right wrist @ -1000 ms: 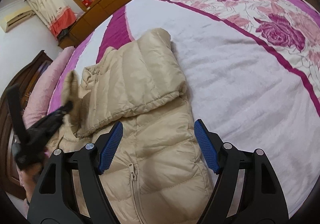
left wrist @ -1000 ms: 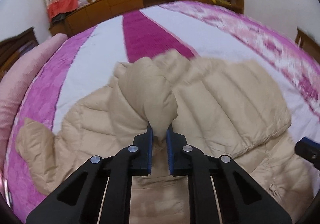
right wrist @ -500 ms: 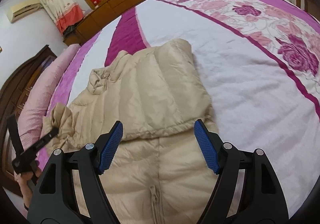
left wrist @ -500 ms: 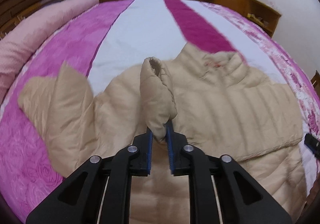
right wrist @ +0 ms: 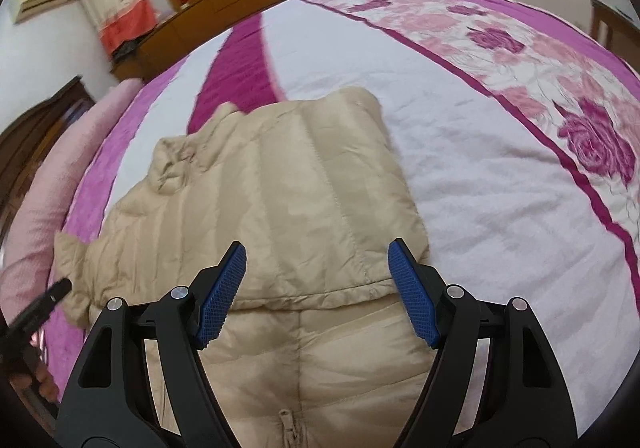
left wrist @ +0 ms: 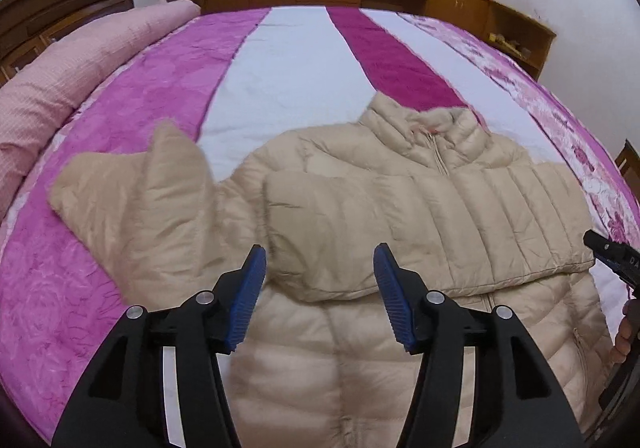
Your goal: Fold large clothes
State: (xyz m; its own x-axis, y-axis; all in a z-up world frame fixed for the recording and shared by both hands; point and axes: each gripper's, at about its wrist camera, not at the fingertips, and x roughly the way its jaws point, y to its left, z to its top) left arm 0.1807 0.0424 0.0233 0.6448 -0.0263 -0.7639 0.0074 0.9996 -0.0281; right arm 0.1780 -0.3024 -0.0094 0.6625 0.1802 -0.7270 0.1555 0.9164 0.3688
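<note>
left hand-held gripper [left wrist: 320,280] view alone shows the jacket's [left wrist: 400,208] spread sleeve [left wrist: 132,200].

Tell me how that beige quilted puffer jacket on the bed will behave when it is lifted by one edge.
The beige quilted puffer jacket will likely flop and sag: its folded sleeve drapes softly over the body. It is probably light for its bulk, given the puffy quilting. Its smooth, slightly shiny shell may slip from a shallow pinch.
</note>
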